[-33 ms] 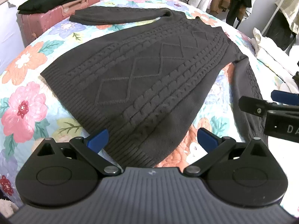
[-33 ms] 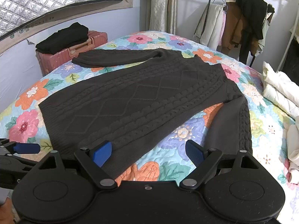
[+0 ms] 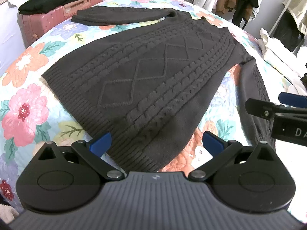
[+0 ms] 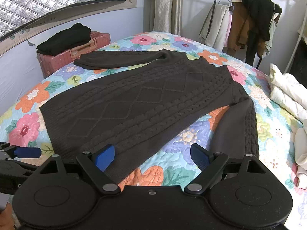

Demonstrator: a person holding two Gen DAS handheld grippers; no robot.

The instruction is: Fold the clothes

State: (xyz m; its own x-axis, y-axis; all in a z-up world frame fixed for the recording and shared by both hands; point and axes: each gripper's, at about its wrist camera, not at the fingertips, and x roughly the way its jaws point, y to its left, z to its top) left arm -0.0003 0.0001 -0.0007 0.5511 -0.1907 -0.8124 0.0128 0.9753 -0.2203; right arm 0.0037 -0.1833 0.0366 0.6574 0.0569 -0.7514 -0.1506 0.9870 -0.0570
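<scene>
A dark brown cable-knit sweater [image 3: 153,80] lies flat, front up, on a floral quilt [image 3: 25,103]. Its hem is nearest me and its collar is far away. One sleeve [image 3: 119,16] stretches out to the far left. The other sleeve [image 4: 238,126] runs down the right side toward me. My left gripper [image 3: 156,140] hovers open over the hem's near corner with nothing between its fingers. Over the sweater's lower right edge and the quilt, my right gripper [image 4: 152,156] is open too and holds nothing. Each gripper shows at the edge of the other's view.
A pink suitcase [image 4: 76,51] with folded black clothes [image 4: 65,38] on top stands beside the bed at far left. A rack of hanging clothes [image 4: 247,21] stands at the back right. Cream bedding or garments [image 4: 287,95] are piled on the bed's right side.
</scene>
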